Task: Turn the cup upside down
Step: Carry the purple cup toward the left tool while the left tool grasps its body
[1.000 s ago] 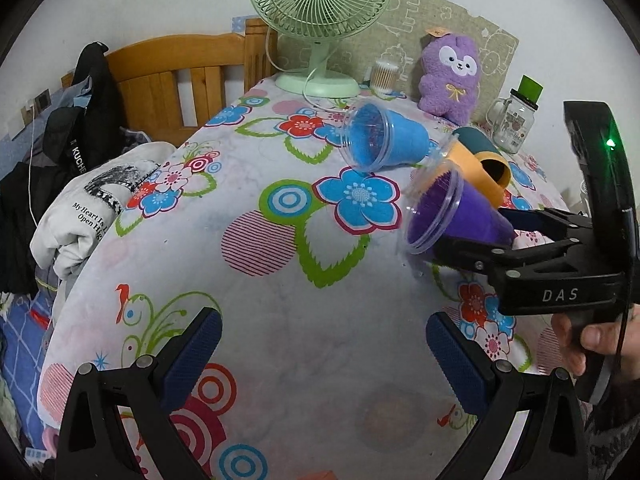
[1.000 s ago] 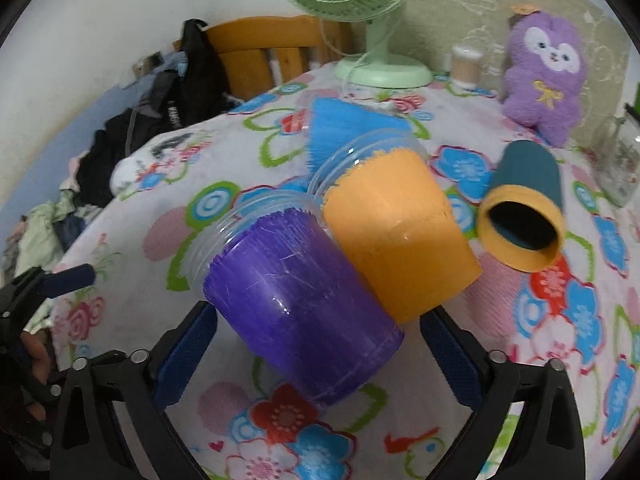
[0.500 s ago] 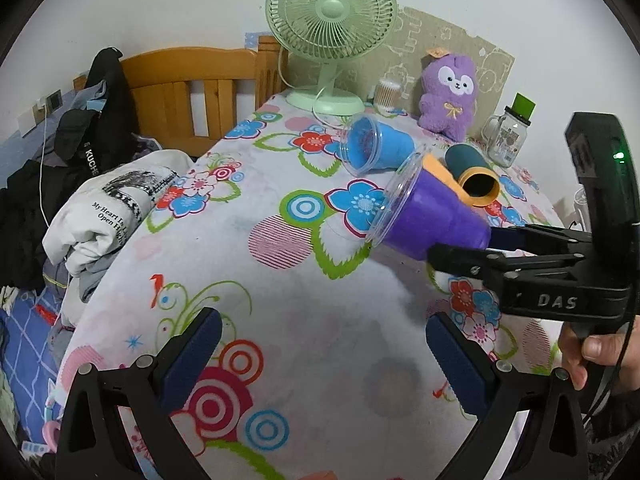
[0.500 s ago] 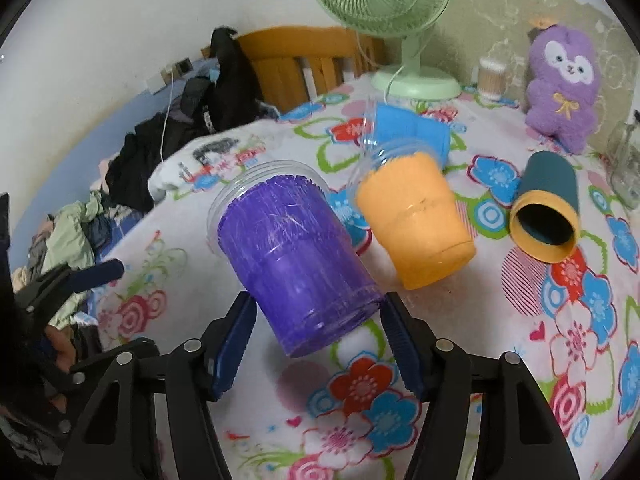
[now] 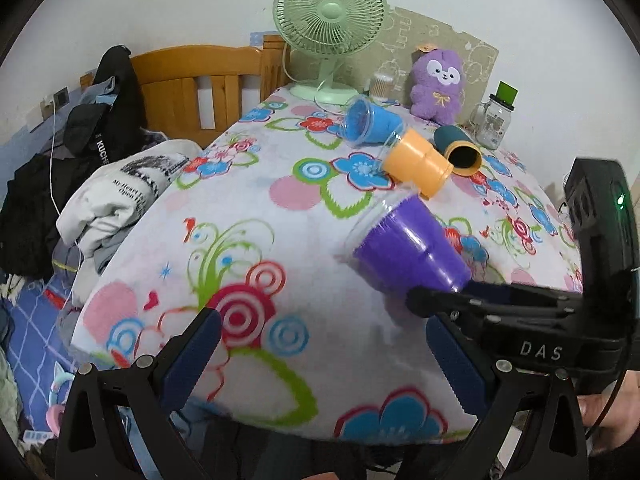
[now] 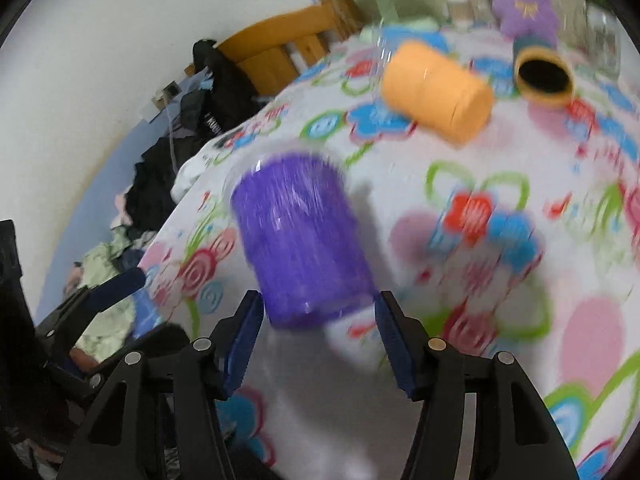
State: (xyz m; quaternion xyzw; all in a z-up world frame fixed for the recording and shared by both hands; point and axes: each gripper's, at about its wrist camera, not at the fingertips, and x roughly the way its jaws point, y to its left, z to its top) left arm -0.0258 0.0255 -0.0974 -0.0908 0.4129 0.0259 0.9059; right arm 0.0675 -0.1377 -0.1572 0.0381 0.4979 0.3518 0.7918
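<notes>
My right gripper (image 6: 318,320) is shut on the base of a purple cup (image 6: 300,236) and holds it above the flowered tablecloth (image 6: 460,300). In the left wrist view the purple cup (image 5: 404,244) tilts with its clear rim down and to the left, held by the right gripper (image 5: 440,296) coming in from the right. My left gripper (image 5: 320,356) is open and empty above the table's near edge. The right wrist view is blurred.
An orange cup (image 5: 416,164), a blue cup (image 5: 368,124) and a dark teal cup (image 5: 458,148) lie on their sides farther back. A green fan (image 5: 328,32), purple plush (image 5: 438,80) and glass jar (image 5: 494,120) stand at the far edge. Clothes (image 5: 100,184) and a wooden bedframe (image 5: 200,80) are left.
The right gripper closed on the purple cup, lifted it away from the orange cup, carried it nearer and leftward, and tipped its rim downward. The left gripper drew back toward the table's edge.
</notes>
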